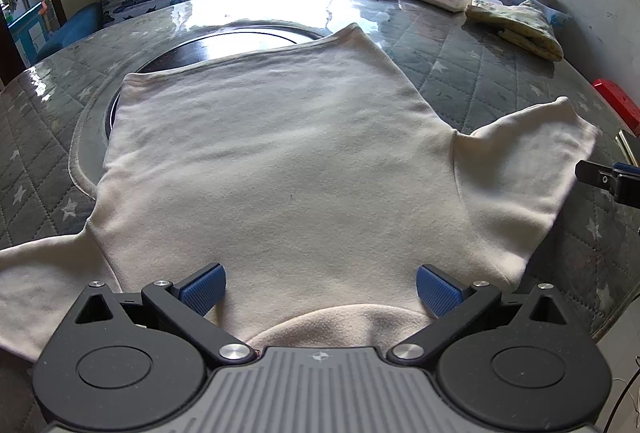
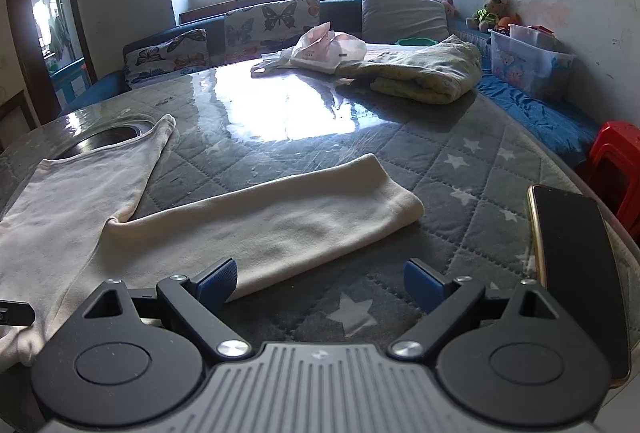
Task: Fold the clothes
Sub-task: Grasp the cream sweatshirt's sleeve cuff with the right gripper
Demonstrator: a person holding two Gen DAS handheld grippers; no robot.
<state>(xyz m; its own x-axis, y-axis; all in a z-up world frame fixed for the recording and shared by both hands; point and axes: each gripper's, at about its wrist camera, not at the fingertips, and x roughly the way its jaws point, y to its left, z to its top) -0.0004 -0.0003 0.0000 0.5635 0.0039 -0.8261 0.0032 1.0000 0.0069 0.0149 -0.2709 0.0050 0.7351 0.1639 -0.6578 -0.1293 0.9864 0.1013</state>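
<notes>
A cream long-sleeved shirt (image 1: 288, 161) lies spread flat on the grey quilted table (image 1: 480, 73), hem at the far side, collar near me. My left gripper (image 1: 320, 289) is open and empty, just above the collar edge. The shirt's right sleeve (image 2: 280, 221) stretches out to the right. My right gripper (image 2: 320, 285) is open and empty, its left finger at the sleeve's near edge. The right gripper also shows at the right edge of the left wrist view (image 1: 612, 181).
A folded yellow-green garment (image 2: 424, 73) and a pink-white plastic bag (image 2: 328, 49) lie at the table's far side. A black phone (image 2: 576, 253) lies at the right edge. A dark round inset (image 1: 224, 45) sits under the shirt's hem. A red stool (image 2: 616, 161) stands beside the table.
</notes>
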